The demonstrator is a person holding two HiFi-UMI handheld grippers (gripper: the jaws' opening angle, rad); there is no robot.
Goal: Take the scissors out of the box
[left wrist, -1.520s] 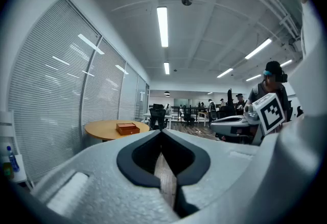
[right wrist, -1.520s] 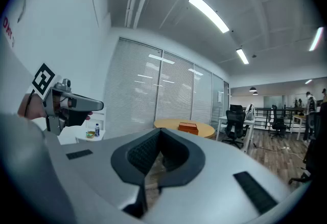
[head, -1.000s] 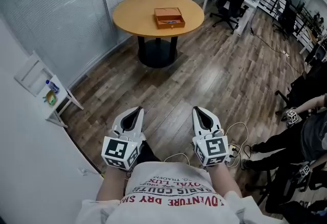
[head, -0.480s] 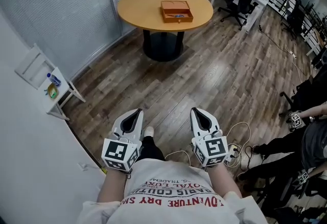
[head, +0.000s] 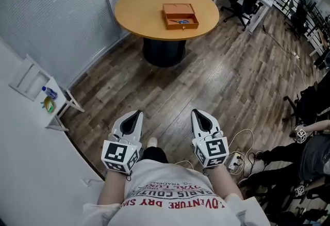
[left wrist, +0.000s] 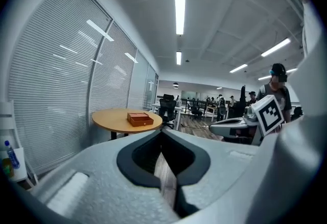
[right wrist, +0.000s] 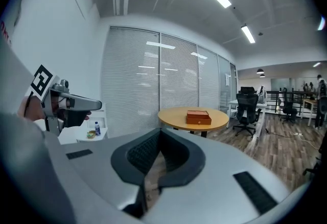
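The scissors, small with blue handles, lie in the open part of the shallow brown wooden box. The box sits a little right of centre on the round light-wood tabletop, clear of every edge and well apart from both tongs. From here the likeliest trouble is arriving with the tongs unready. The left gripper and the right gripper both have their jaws pressed together on nothing. If one reaches the box that way it would knock against the wall or push the light box across the tabletop instead of taking the scissors. The scissors lie flat and low in a narrow space, so a steep or off-line reach could slip off the handles or wedge against the box side. From this far, how the scissors are turned is too small to tell. On the wooden floor just beside the person's right side lies a white cable with a plug block, which I judge a tripping risk during the approach. As for pose, both grippers are held low and close to the body, side by side with a gap between them. They sit roughly parallel, tips pointing forward toward the table and tipped slightly downward, marker cubes nearest the torso.
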